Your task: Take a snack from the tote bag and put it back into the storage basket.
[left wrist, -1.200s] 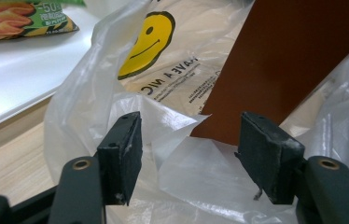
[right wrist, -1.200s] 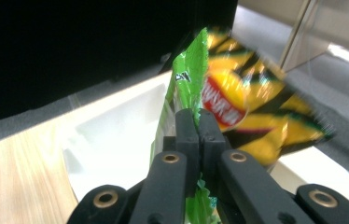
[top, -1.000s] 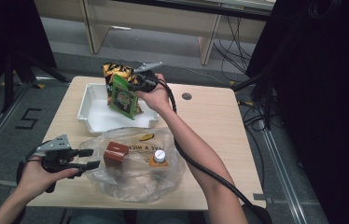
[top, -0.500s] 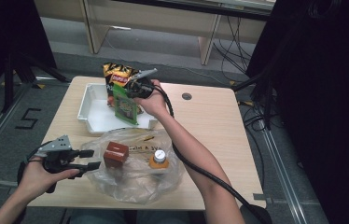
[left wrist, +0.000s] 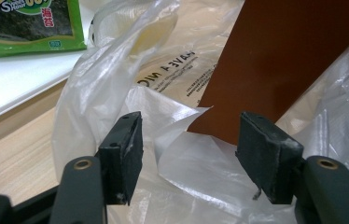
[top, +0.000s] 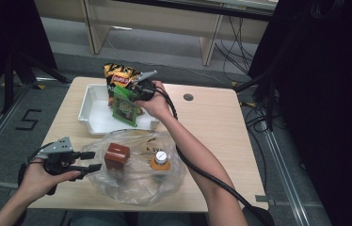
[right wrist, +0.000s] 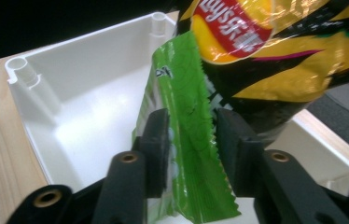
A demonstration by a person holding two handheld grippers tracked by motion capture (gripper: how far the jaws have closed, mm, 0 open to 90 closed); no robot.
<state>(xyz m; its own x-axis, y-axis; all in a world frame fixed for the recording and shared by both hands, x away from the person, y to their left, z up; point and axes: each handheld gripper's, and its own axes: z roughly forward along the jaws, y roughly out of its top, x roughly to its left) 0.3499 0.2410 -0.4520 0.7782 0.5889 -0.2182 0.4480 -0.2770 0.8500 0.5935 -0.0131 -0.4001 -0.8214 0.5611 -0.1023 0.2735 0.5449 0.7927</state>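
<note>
High view, from above a pale wooden desk [top: 212, 141]: two hand-held grippers, one per hand. The right hand-held gripper [top: 134, 96] is over a white rectangular plastic tray [top: 94, 106], at the top of a flat green foil snack packet [top: 126, 106] that stands upright in the tray. In the right gripper view the packet's serrated top edge [right wrist: 186, 140] rises between the two black jaws; the jaws have just been opening, and a gap shows on each side, so the pads no longer pinch it. Just behind the packet, one black and yellow crisp bag [right wrist: 266, 46] leans on the tray's far wall; its red badge carries writing too cropped to read.

The left hand-held gripper [top: 89, 161] rests near the desk's front left corner, jaws parted about halfway and holding nothing. Just ahead of its jaws lies one crumpled clear plastic bag [top: 132, 183]. Inside the bag are one reddish-brown box [top: 116, 155] and one small orange bottle with a white cap [top: 160, 159]. In the left gripper view, mirrored black print shows through the plastic, illegible. Left of the jaws, the green packet's label [left wrist: 28, 23] shows "Snack" and red Chinese characters.
</note>
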